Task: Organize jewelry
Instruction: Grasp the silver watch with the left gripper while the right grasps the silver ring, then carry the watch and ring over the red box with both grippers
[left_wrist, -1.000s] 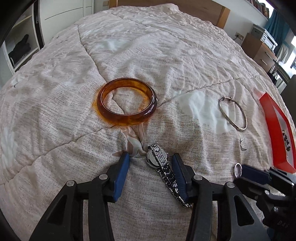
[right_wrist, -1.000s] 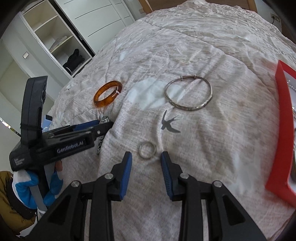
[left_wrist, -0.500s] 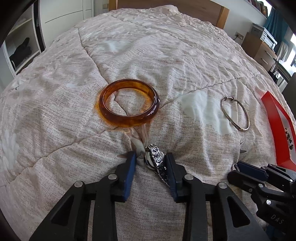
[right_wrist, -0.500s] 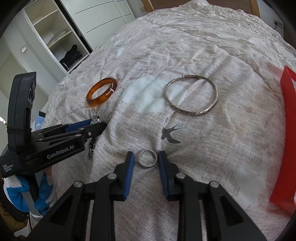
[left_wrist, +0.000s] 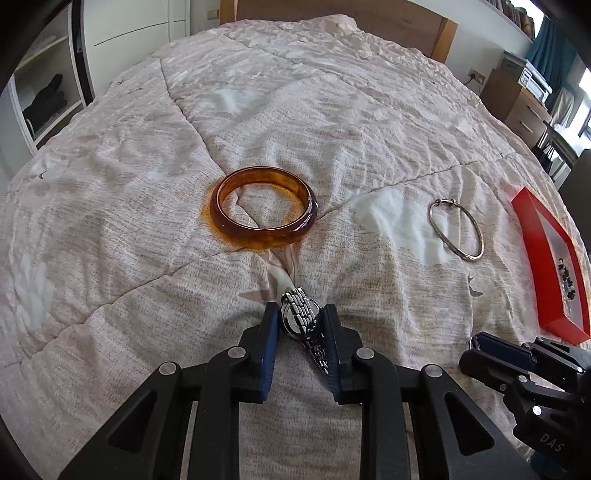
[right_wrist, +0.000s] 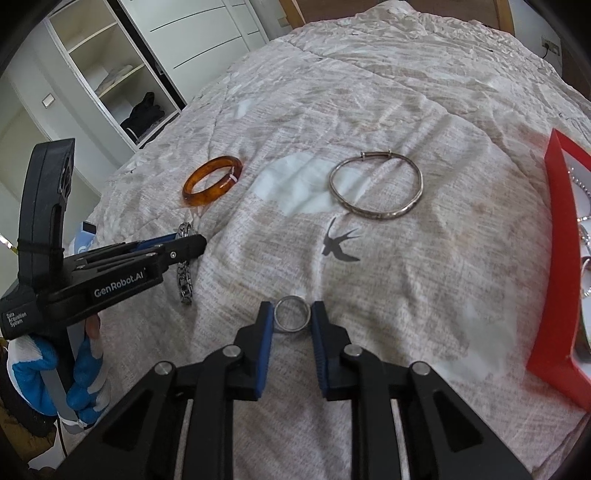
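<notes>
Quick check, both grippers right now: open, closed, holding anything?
Left gripper: closed on the silver watch, which lies on the bed.
Right gripper: closed around the small silver ring, pads touching its sides.

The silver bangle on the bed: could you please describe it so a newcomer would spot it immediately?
On the pale quilt, look just left of the red tray. The silver bangle lies flat there, above a printed swallow. Unlike the thick amber bangle, it is a thin metal hoop.

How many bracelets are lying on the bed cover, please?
2: the amber bangle at the left, the thin silver bracelet nearer the red box. Others may be hidden inside it.
</notes>
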